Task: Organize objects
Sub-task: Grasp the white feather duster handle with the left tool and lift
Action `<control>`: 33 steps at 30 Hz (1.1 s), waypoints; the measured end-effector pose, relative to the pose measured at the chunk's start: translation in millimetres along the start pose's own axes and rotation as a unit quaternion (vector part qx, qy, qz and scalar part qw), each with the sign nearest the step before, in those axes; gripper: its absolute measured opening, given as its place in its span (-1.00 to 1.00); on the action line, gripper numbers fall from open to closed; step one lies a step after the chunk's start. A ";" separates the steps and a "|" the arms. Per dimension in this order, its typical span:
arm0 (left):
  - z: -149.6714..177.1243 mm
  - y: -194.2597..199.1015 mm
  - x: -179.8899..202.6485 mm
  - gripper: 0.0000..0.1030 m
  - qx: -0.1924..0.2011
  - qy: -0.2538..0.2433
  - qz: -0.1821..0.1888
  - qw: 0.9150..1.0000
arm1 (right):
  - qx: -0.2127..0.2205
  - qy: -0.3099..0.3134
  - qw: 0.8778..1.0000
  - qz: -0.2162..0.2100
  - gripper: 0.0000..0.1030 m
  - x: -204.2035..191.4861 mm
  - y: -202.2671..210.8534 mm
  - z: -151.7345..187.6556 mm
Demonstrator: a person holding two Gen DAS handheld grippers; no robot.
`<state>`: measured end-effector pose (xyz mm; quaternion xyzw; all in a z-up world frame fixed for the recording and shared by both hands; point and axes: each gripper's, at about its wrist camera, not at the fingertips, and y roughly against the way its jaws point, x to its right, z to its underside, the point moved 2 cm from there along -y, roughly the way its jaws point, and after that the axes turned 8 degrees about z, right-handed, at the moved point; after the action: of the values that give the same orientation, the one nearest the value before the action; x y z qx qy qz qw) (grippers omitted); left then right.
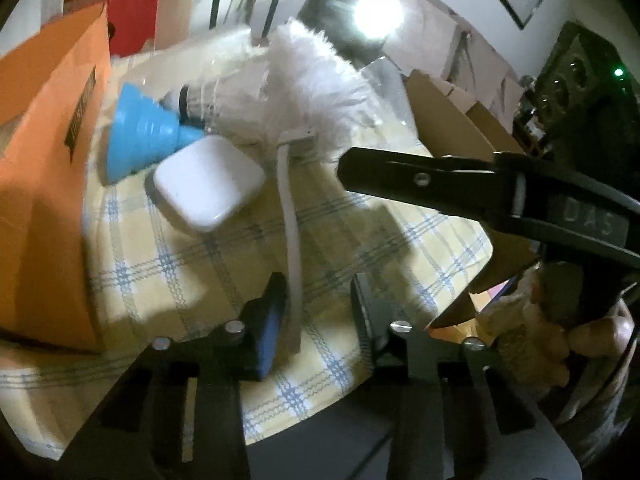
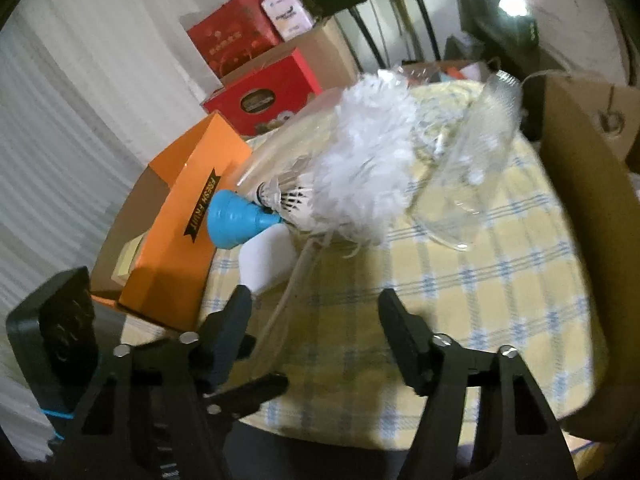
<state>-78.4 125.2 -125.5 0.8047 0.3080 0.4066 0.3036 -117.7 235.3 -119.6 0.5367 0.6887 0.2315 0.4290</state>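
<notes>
Checked tablecloth (image 1: 208, 264), one duster (image 1: 316, 92) (white), one funnel (image 1: 140, 132)

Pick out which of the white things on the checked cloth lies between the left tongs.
The white duster handle: it runs down between the left tongs. The white case and shuttlecock lie farther off.

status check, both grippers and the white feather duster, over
Left gripper around white feather duster handle, not yet clamped. Right gripper open, empty. Blue plastic funnel crowds duster.

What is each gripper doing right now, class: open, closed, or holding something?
Left gripper: open, white duster handle between its fingers, not clamped.
Right gripper: open, holding nothing.
</notes>
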 end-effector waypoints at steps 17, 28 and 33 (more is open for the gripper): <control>-7.1 -10.0 -9.0 -0.88 -0.009 0.009 0.005 1.000 | -0.041 -0.031 0.998 -0.039 0.01 1.0 -46.0 -9.4; -2.2 4.9 1.2 -0.86 0.005 -0.009 0.011 1.000 | -0.042 -0.072 0.993 -0.087 -0.34 10.4 -52.6 -12.7; 2.6 23.9 14.9 -0.84 0.022 -0.033 0.011 0.999 | -0.027 -0.081 0.990 -0.111 -0.41 7.8 -38.9 -13.6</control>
<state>-63.1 120.7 -102.1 0.8274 0.2982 0.3763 0.2913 -150.6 232.2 -145.5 0.4619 0.7006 0.1568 0.5209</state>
